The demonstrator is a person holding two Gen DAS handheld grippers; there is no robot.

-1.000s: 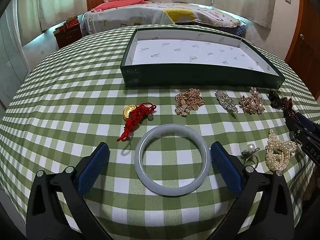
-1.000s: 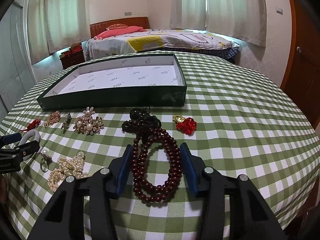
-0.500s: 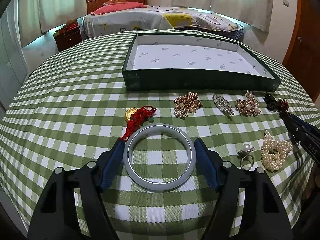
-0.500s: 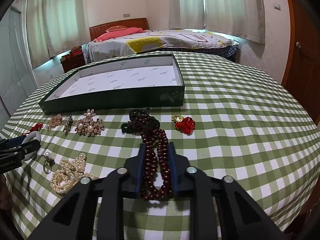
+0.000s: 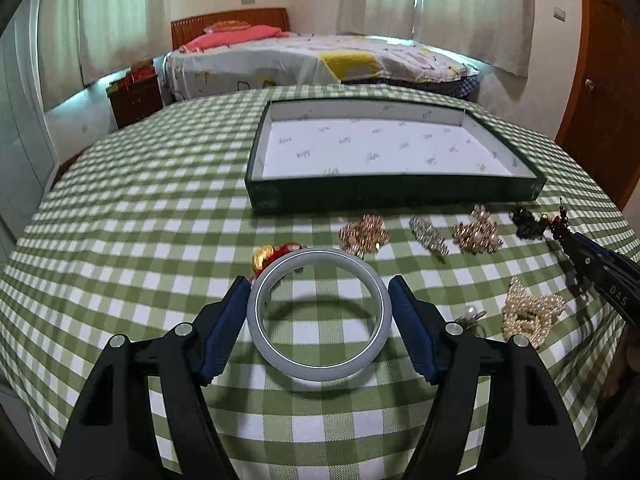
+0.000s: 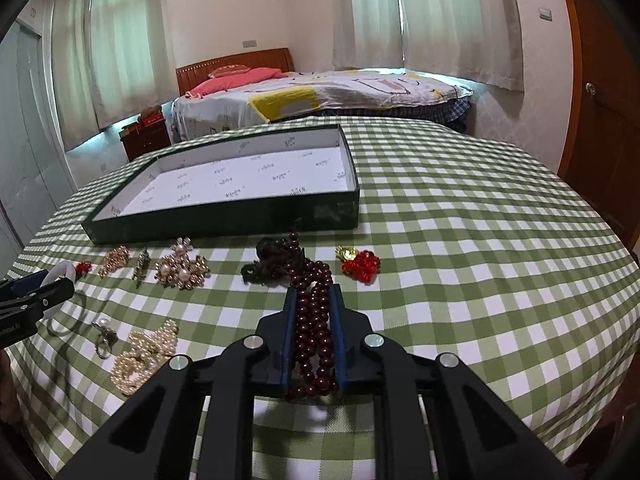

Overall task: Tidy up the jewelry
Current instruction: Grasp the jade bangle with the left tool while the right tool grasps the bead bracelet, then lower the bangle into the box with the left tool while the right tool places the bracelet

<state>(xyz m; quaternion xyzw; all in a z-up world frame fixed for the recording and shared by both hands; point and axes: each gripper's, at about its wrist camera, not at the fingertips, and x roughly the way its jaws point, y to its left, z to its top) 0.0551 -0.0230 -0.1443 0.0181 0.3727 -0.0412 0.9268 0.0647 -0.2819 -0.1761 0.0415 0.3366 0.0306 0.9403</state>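
On the green-checked tablecloth (image 5: 160, 220), before the empty tray (image 5: 380, 194), my left gripper (image 5: 319, 312) clamps the pale bangle (image 5: 319, 354) across its width: stiff, slippery, breakable. My right gripper (image 6: 314, 328) pinches the limp dark bead strand (image 6: 314, 320) tight.

Black gripper (image 5: 319, 312) frames, blue finger pads (image 5: 224, 328), silver screws
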